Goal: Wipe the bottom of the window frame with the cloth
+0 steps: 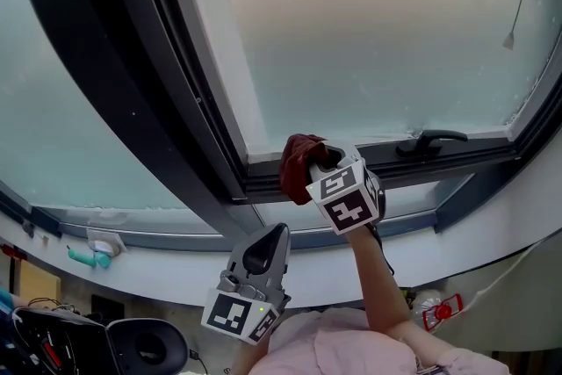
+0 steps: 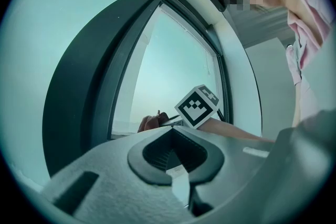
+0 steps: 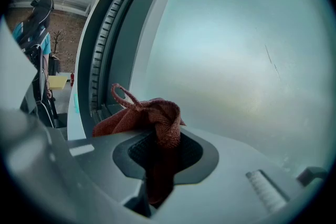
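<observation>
1. The head view alone shows both tools. The right gripper is raised to the dark bottom rail of the window frame. The left gripper hangs lower, in front of the white sill and well apart from the rail.
2. The right gripper view shows its jaws clamped on the dark red cloth. The cloth's bunched end and a loose loop stick out past the tips, beside the ribbed frame track.
3. The left gripper view shows its jaws closed together with nothing between them, pointing toward the right gripper's marker cube.
4. In the head view the cloth lies against the rail, just beside the slanting dark mullion, which closes off the left side.
5. Rightward the rail runs bare to the black window handle, well apart from the cloth.
</observation>
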Motion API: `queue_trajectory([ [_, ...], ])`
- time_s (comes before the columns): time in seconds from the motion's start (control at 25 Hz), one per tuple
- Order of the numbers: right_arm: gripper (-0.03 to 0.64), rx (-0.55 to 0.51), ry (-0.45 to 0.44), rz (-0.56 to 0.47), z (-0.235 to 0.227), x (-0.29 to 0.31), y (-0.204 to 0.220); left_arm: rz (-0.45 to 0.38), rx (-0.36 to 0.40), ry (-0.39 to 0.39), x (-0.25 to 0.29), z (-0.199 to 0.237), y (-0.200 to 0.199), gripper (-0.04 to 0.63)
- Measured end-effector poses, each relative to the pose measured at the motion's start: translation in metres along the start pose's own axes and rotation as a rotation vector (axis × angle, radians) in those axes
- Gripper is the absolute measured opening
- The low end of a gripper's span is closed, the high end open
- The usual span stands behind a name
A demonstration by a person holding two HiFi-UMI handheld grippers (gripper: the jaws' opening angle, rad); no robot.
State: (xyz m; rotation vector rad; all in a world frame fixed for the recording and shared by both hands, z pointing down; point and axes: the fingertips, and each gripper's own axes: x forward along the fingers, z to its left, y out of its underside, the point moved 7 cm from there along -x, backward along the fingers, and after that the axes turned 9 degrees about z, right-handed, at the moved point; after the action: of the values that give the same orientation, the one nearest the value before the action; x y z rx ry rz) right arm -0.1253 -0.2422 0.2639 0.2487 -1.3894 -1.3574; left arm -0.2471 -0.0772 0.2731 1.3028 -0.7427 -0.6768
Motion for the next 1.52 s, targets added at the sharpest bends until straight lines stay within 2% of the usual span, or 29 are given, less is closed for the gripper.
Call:
queue_trajectory([
  [1.52,0.071,0.102,0.071,0.011,-0.042,-0.019,0.03,-0.016,-0.015,0.05,0.01,-0.017,-0.002,-0.002],
])
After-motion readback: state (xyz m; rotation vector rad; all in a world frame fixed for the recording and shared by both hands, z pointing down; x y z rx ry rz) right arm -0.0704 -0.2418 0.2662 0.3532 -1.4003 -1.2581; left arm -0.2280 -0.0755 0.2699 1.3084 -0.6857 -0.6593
